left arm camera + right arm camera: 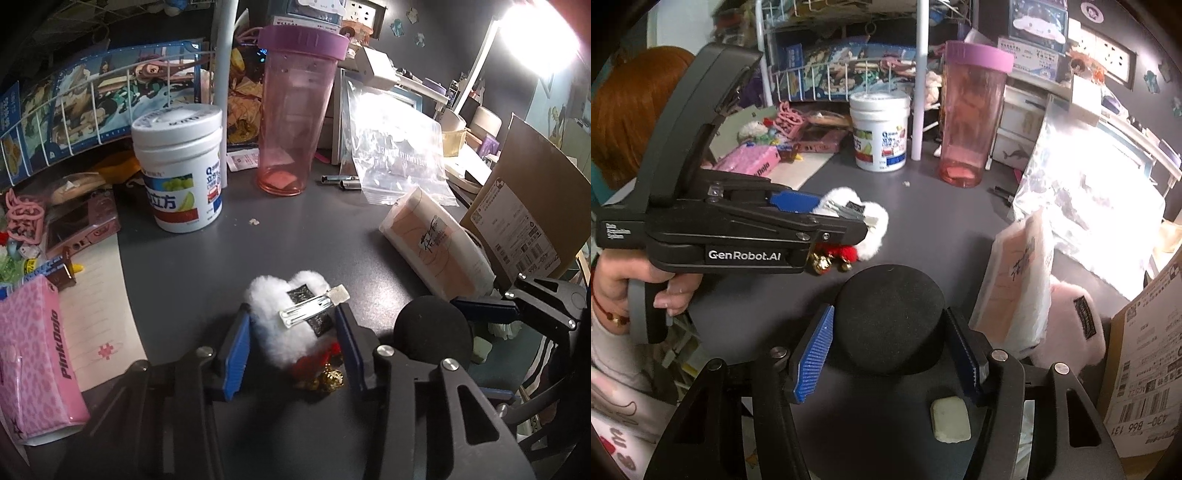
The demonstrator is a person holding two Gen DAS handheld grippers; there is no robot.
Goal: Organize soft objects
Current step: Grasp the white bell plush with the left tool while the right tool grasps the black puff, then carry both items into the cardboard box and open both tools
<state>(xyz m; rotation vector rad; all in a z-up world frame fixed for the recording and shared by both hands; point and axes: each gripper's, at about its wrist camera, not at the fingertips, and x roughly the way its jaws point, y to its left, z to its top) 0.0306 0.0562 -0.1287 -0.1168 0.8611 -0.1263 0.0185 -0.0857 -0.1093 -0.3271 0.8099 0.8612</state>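
on a cluttered dark grey surface (207,258), two hand-held tongs work at sorting soft things. the left tongs (291,314) straddle a fluffy white heart-shaped hair clip with a metal clasp, red pom-poms and gold bells (291,325); their blue-padded fingers (236,350) stand on either side of the fluff, seemingly touching it, though whether they are squeezing it cannot be told, since the plush shows no clear dent. the piece lies flat on the surface, clasp up, likely so the fingers can take it across its narrow width. in the right wrist view the right tongs (890,328) are spread wide around a round black foam sponge (890,317), which sits between the ribbed blue pads (812,362) with a sliver of gap at each side, so they look released and lined up for a grasp, not yet closed. from these tongs the white clip sits at about ten o'clock, the left tongs (866,221) reaching in over it; a small pale green foam block (951,419) lies close in, just right of six o'clock; a pink furry pouch with a black label (1075,328) rests at three o'clock against a brown cardboard box (1145,369). toward twelve o'clock stand a translucent pink tumbler with a purple lid (971,122) and a white plastic tub (881,136), well apart from both soft pieces. the sorting appears to be at an early stage.
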